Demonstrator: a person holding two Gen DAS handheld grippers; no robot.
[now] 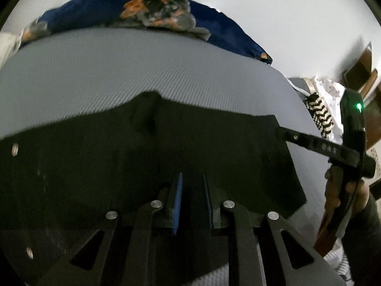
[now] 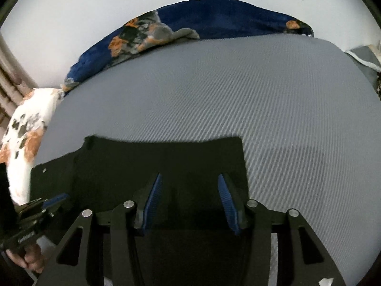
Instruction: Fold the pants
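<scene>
Black pants lie flat on the grey bed sheet, a folded edge running across the middle of the left wrist view. My left gripper hangs over them, its blue pads a narrow gap apart with only dark cloth showing behind. In the right wrist view the pants end in a straight edge at the right. My right gripper stands wide open above them, nothing pinched. Each gripper shows in the other's view: the right gripper over the pants' right corner, the left gripper at the lower left.
A dark blue blanket with orange flowers is bunched along the bed's far edge. A white flowered pillow lies at the left. A black-and-white striped cloth hangs beyond the bed's right side. Bare grey sheet stretches ahead and right.
</scene>
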